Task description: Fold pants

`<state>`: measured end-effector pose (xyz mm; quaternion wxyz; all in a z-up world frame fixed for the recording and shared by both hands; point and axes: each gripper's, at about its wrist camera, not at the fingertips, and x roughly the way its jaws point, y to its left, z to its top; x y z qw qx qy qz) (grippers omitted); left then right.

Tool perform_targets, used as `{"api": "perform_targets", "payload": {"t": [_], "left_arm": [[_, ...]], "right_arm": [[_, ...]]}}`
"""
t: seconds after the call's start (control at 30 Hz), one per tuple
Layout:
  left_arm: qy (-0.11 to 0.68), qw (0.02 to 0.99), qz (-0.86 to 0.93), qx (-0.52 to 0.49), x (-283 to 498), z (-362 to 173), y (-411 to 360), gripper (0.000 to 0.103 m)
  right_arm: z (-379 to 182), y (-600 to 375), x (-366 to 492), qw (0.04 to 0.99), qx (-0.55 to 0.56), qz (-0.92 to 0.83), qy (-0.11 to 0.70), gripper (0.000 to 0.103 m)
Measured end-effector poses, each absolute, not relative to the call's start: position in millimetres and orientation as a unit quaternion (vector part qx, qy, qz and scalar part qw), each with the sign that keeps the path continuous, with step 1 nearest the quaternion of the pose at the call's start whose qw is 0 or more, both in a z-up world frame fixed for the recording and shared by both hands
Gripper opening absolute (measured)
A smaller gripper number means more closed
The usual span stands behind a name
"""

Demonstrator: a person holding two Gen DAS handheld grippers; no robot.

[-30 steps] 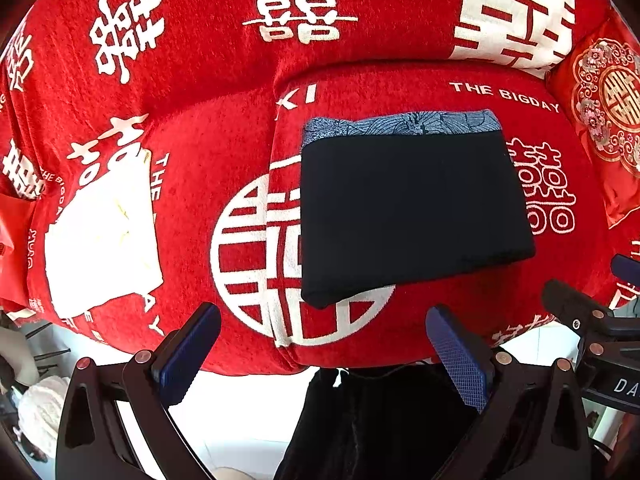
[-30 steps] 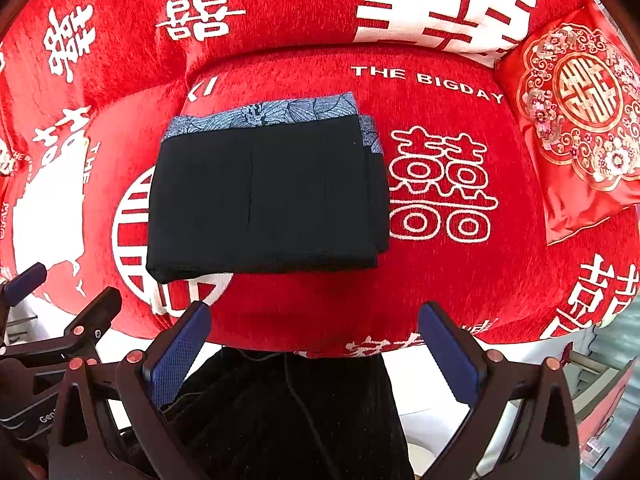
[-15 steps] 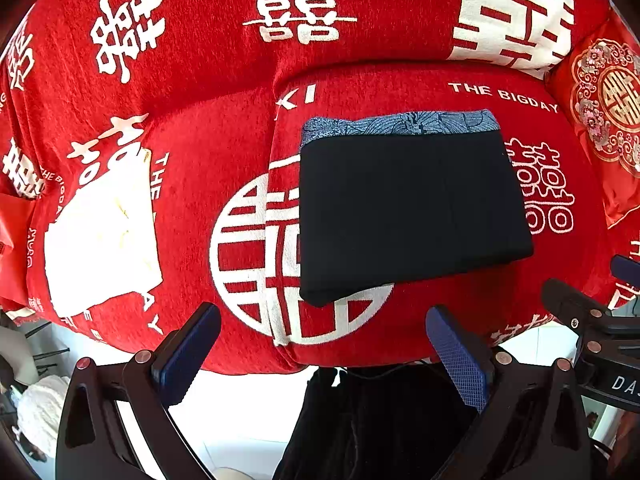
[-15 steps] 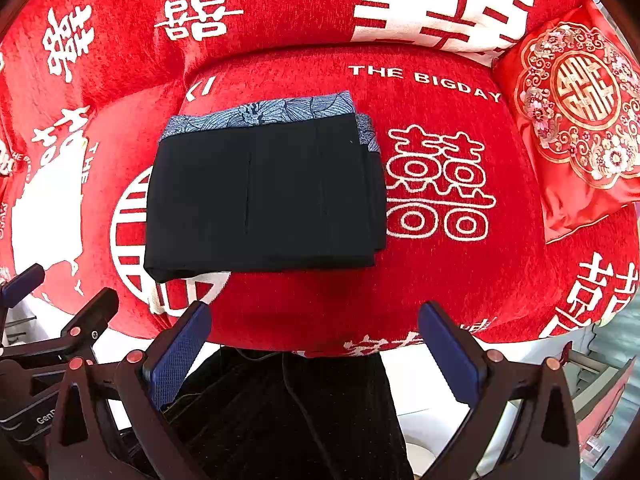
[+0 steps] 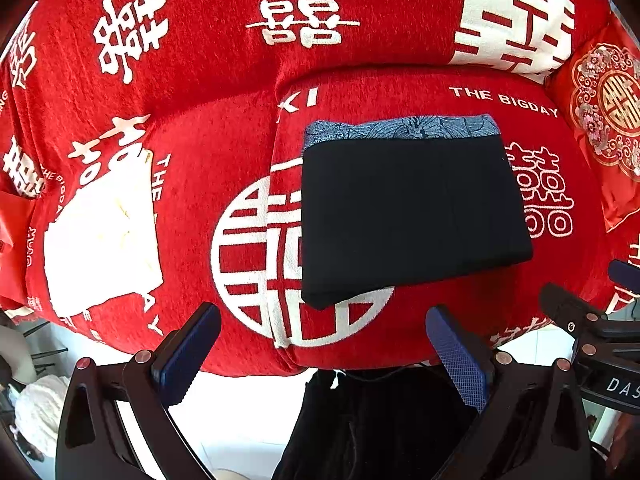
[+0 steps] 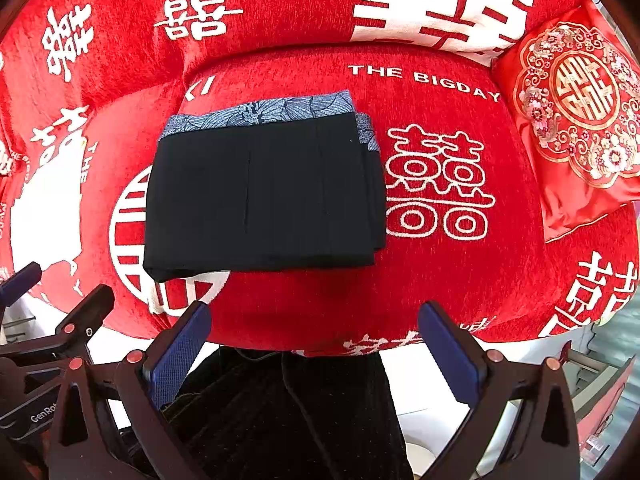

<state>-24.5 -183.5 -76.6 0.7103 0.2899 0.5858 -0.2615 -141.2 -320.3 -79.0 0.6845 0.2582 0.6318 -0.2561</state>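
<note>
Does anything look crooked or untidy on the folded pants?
Slightly. On the pants, lower layers stick out past the top layer at the right edge, seen in the right wrist view, so the stack is uneven there. Otherwise it lies flat on the sofa.

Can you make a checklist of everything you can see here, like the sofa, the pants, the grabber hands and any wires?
Surface: red sofa cover with white characters and "THE BIGDAY" print.
Job's things: black pants folded into a flat rectangle, blue patterned waistband showing along the far edge.
Clutter: red embroidered cushion on the right; folded white cloth on the left.
Grippers: left gripper open, holding nothing; right gripper open, holding nothing; both short of the pants.
Cables: nothing seen for sure.
Surroundings: pale floor below the seat edge; dark fabric hanging there.
</note>
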Motion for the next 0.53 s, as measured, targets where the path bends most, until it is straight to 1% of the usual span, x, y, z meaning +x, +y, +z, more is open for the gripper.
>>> {"api": "perform_targets", "payload": {"t": [0.53], "left_arm": [[0.587, 0.711, -0.272, 0.274, -21.4, -76.2, -181.1, 0.103]], "right_arm": [[-79.3, -323.6, -142.3, 0.682, 0.258, -0.262, 0.633, 0.103]]}}
